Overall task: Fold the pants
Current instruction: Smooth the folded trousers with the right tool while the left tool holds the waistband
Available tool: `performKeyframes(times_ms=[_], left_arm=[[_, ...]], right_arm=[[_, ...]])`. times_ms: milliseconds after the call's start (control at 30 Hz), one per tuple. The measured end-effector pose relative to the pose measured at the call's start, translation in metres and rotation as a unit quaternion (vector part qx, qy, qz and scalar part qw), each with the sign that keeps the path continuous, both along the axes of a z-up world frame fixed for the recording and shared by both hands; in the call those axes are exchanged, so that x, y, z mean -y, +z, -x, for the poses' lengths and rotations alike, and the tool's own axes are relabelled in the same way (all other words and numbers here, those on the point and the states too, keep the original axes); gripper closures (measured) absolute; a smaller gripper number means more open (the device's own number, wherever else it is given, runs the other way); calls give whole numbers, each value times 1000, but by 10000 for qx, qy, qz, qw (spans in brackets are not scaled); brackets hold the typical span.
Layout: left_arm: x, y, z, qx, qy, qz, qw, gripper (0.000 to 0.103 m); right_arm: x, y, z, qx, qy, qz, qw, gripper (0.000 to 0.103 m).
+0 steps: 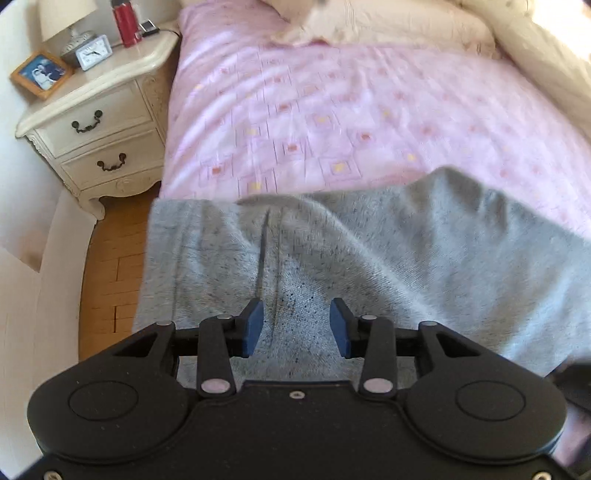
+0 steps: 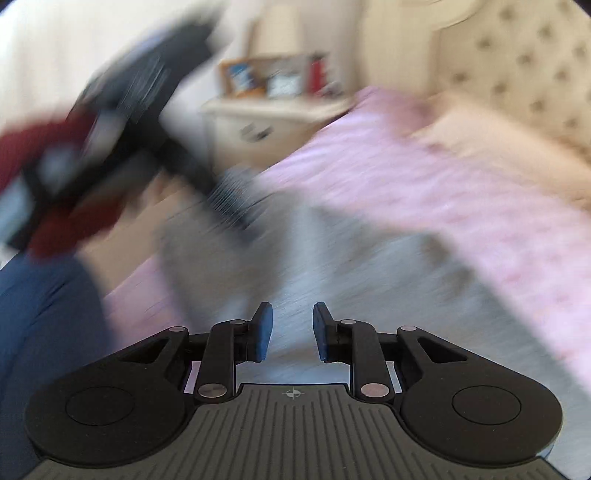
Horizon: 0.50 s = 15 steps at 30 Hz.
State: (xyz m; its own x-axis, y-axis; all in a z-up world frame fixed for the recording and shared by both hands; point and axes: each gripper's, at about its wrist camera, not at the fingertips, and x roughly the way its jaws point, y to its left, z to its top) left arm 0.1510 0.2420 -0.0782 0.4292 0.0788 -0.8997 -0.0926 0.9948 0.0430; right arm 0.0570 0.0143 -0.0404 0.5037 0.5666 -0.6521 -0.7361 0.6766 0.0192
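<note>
Grey pants [image 1: 332, 251] lie rumpled on the pink bedspread [image 1: 332, 110], at the near side of the bed. My left gripper [image 1: 296, 317] is open just above the grey fabric, holding nothing. My right gripper [image 2: 292, 325] is open over the same grey pants [image 2: 332, 280], holding nothing. The right wrist view is heavily blurred. In it the left gripper [image 2: 147, 110] shows as a dark smear at the upper left, held by a hand in a red sleeve.
A cream nightstand [image 1: 92, 110] stands left of the bed with a lamp, a clock [image 1: 93, 51], a framed photo [image 1: 40, 74] and a red bottle [image 1: 125, 22]. Wood floor [image 1: 107, 266] lies beside the bed. Beige pillows [image 1: 388, 26] and a tufted headboard [image 2: 517, 66] are at the bed's head.
</note>
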Motion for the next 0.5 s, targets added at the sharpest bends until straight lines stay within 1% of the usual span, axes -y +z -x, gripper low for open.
performKeyframes(times_ms=[33, 67, 100, 133, 200, 233, 300, 400, 500], left_arm=[[1, -9, -2, -185, -19, -74, 9998, 55], [-1, -21, -4, -409, -57, -150, 9990, 50], [-2, -29, -2, -502, -119, -223, 9984, 47], [-2, -29, 4, -384, -203, -257, 9987, 46], [-2, -29, 11, -299, -301, -313, 9986, 43], [-3, -29, 13, -253, -290, -274, 9989, 43], [-4, -30, 16, -161, -253, -187, 9994, 43], [-7, -34, 15, -66, -227, -103, 9997, 42], [-5, -35, 12, -8, -265, -146, 9995, 42]], right_arm=[[7, 2, -11, 108, -191, 17, 9998, 78], [12, 2, -22, 179, -314, 58, 9993, 78], [16, 2, -33, 231, -395, 100, 9989, 78], [20, 1, -46, 268, -490, 136, 9983, 78], [28, -2, -73, 248, -727, 99, 9970, 78], [31, -4, -87, 201, -825, 34, 9964, 78], [36, -17, -109, 97, -950, -42, 9954, 78], [41, -30, -136, -266, -899, -86, 9956, 78], [41, -45, -150, -702, -701, -9, 9951, 78]])
